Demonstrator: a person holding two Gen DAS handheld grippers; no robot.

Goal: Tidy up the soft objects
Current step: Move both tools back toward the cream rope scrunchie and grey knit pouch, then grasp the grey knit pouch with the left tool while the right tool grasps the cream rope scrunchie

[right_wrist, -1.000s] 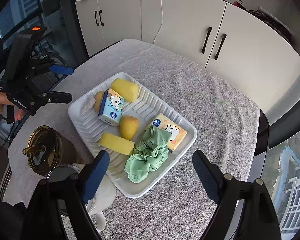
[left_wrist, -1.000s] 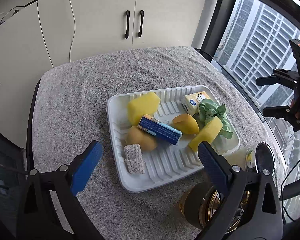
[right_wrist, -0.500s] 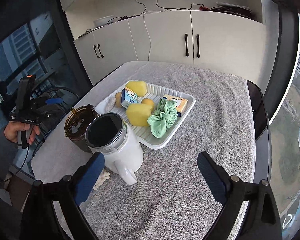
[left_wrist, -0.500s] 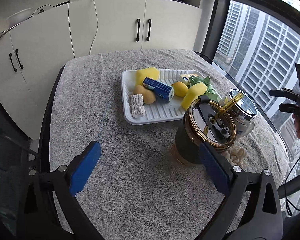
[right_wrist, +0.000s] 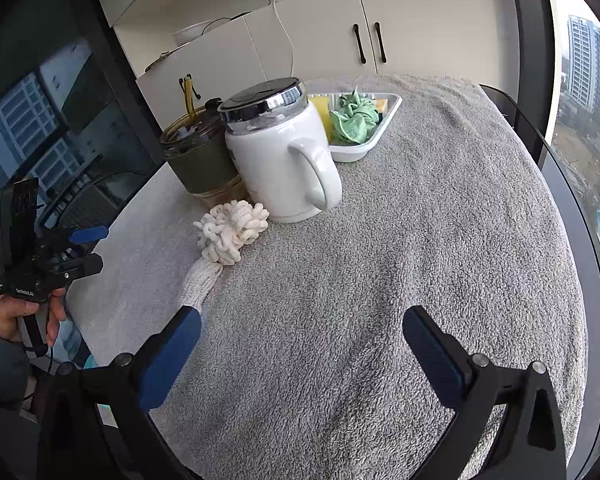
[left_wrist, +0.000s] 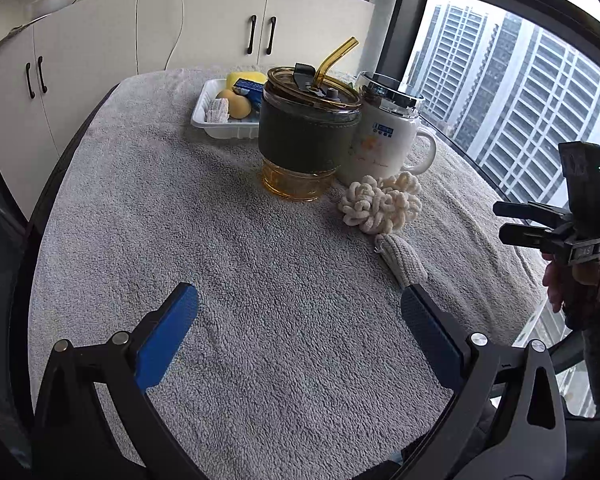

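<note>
A cream looped-yarn bundle (left_wrist: 380, 204) (right_wrist: 230, 232) with a knitted tail (left_wrist: 402, 258) lies on the grey towel, in front of the cups. Far behind it a white tray (left_wrist: 204, 116) (right_wrist: 384, 120) holds a yellow sponge (left_wrist: 246, 78), a blue box, an orange soft piece, a white knit band and a green scrunchie (right_wrist: 354, 120). My left gripper (left_wrist: 299, 296) (right_wrist: 98, 248) hovers over bare towel, its jaws opening with nothing between them. My right gripper (right_wrist: 302, 316) (left_wrist: 500, 222) is also opening and holds nothing; the knitted tail ends by its left finger.
A dark tumbler with an amber straw (left_wrist: 306, 132) (right_wrist: 196, 156) and a white lidded mug (left_wrist: 380, 136) (right_wrist: 276, 160) stand between the grippers and the tray. White cabinets are behind the table, and windows flank it. A hand holds each gripper beyond the table edge.
Both grippers have pulled back from above the tray to the near side of the table and dropped lower. The tumbler, mug and cream bundle have come into view in front of them.
</note>
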